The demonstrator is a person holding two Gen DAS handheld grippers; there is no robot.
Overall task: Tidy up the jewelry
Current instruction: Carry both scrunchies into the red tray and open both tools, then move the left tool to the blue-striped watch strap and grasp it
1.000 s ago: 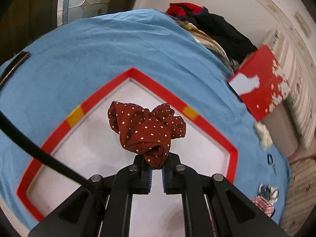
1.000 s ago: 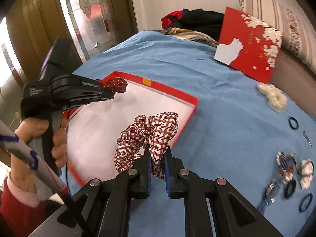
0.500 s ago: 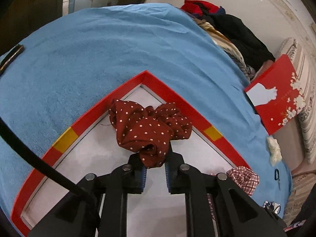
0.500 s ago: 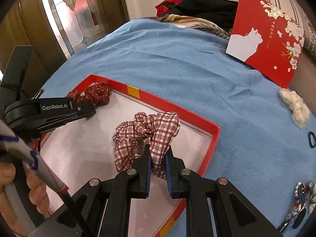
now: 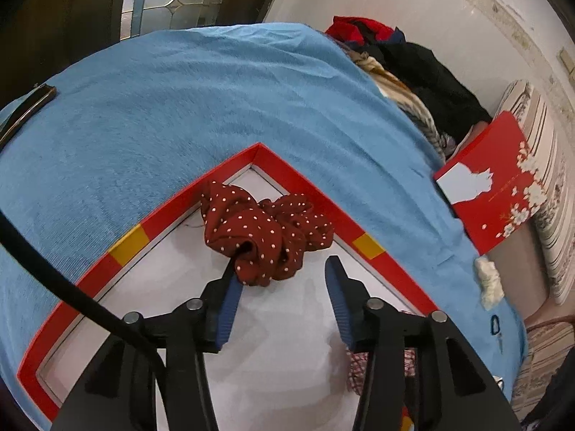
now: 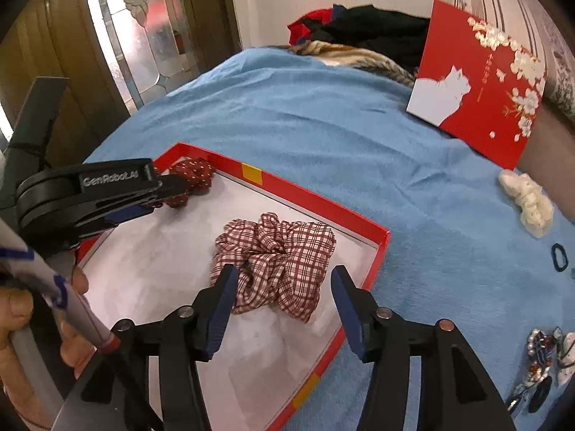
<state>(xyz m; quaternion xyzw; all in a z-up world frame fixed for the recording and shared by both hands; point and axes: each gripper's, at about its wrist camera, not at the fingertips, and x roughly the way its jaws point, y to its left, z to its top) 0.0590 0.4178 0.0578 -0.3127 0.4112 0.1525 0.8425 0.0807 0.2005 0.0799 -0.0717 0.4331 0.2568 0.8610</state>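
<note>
Two scrunchies lie inside the shallow red-rimmed box with the white floor [image 6: 316,215], which sits on the blue terry cloth [image 6: 323,125].

Left wrist view: my left gripper [image 5: 282,292] has its jaws spread wide, holding nothing. The dark red polka-dot fabric scrunchie [image 5: 266,230] rests at frame centre, tucked into the box's far corner [image 5: 257,149]. Its near edge touches the left blue pad [image 5: 230,298]; the right pad stands clear of it. A yellow patch [image 5: 129,244] marks the rim at centre left.

Right wrist view: my right gripper [image 6: 284,294] is likewise spread apart, gripping nothing. The red-and-white plaid fabric scrunchie [image 6: 276,262] sits at frame centre on the white floor, near the box's right rim. Its near part lies between the two pads; I cannot tell whether the left pad touches it. The left gripper [image 6: 158,194] enters from the left edge, its tips at the polka-dot scrunchie [image 6: 190,179] in the upper left part of the box.

Outside the box: a red card with a white cat and blossoms [image 6: 478,82] leans at upper right; a cream fluffy scrunchie [image 6: 528,204] lies at right on the cloth; a small black elastic ring [image 6: 559,255] sits at the right edge; a cluster of hair clips and ornaments [image 6: 542,355] lies at lower right.
</note>
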